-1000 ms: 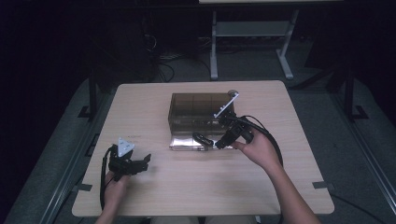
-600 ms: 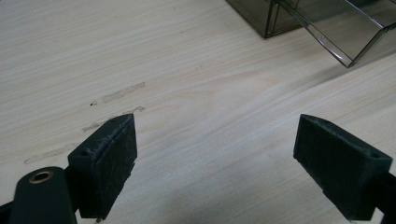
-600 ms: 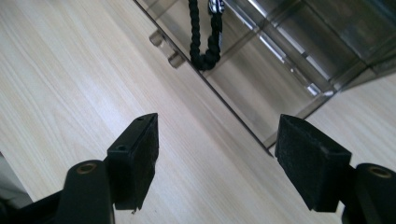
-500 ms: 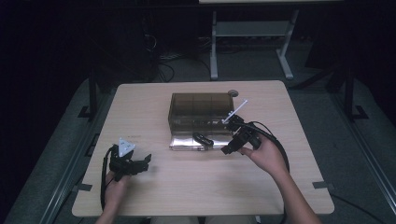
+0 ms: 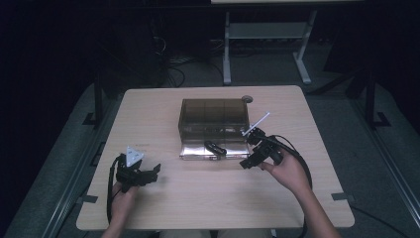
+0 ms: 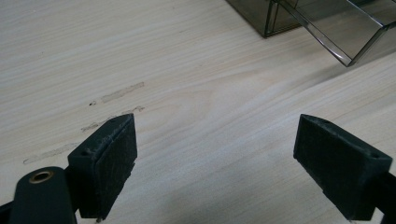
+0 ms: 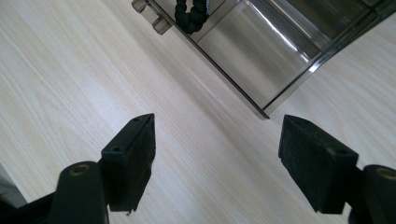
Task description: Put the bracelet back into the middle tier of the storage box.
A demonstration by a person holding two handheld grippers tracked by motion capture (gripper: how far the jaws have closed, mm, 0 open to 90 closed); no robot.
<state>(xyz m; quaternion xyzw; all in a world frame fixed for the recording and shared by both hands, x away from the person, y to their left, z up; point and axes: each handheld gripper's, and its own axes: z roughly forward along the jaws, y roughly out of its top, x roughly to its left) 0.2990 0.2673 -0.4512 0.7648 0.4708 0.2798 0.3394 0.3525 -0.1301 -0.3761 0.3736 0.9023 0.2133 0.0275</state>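
From the high view, your right tongs (image 5: 249, 159) sit at about 3 o'clock from the centre of the counter (image 5: 163, 106), just beside the right front corner of the smoky clear organizer box (image 5: 213, 118). Its lid (image 5: 195, 151) lies folded out flat toward you, and a small black object (image 5: 215, 148) rests at the box's front edge, close to 9 o'clock of those tongs. Your left tongs (image 5: 151, 172) rest near the counter's 8 o'clock corner, well apart from the box.

In the left gripper view, your left tongs (image 6: 215, 163) stand wide apart with nothing between them, over bare wood with a few faint scuff marks (image 6: 112, 95). A corner of the organizer box (image 6: 275, 18) and its clear lid (image 6: 336, 28) lie off at 1 o'clock, well clear of the pads.

In the right gripper view, your right tongs (image 7: 217, 161) are also spread wide and hold nothing. The clear lid (image 7: 261, 56) lies on the counter at 12 to 1 o'clock, its near corner just ahead of the gap between the pads. The black object (image 7: 192, 14), which looks ridged or braided, sits at 12 o'clock by the hinge knuckles (image 7: 149, 14).
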